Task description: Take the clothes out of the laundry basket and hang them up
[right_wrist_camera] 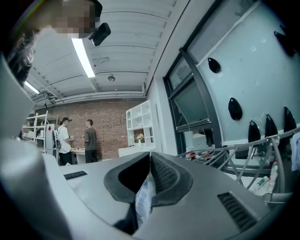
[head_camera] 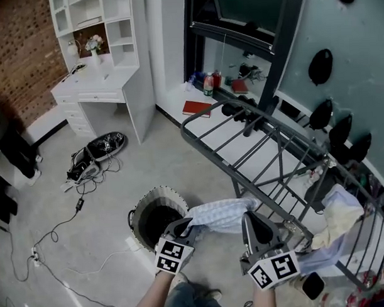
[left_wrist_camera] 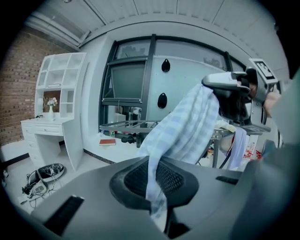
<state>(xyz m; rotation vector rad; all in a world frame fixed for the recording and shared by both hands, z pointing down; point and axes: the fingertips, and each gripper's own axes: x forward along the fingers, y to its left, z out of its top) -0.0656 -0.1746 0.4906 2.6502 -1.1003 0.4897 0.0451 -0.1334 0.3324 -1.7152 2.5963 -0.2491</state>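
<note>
Beside drying rack (head_camera: 212,158), left gripper (head_camera: 182,227) and right gripper (head_camera: 248,217) both clenched on one checked cloth (head_camera: 220,214)

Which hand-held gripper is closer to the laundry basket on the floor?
Left. In the head view, the left hand-held gripper hangs just past the right rim of the laundry basket. The right hand-held gripper is farther right, well off it. Both pinch the checked cloth.
</note>
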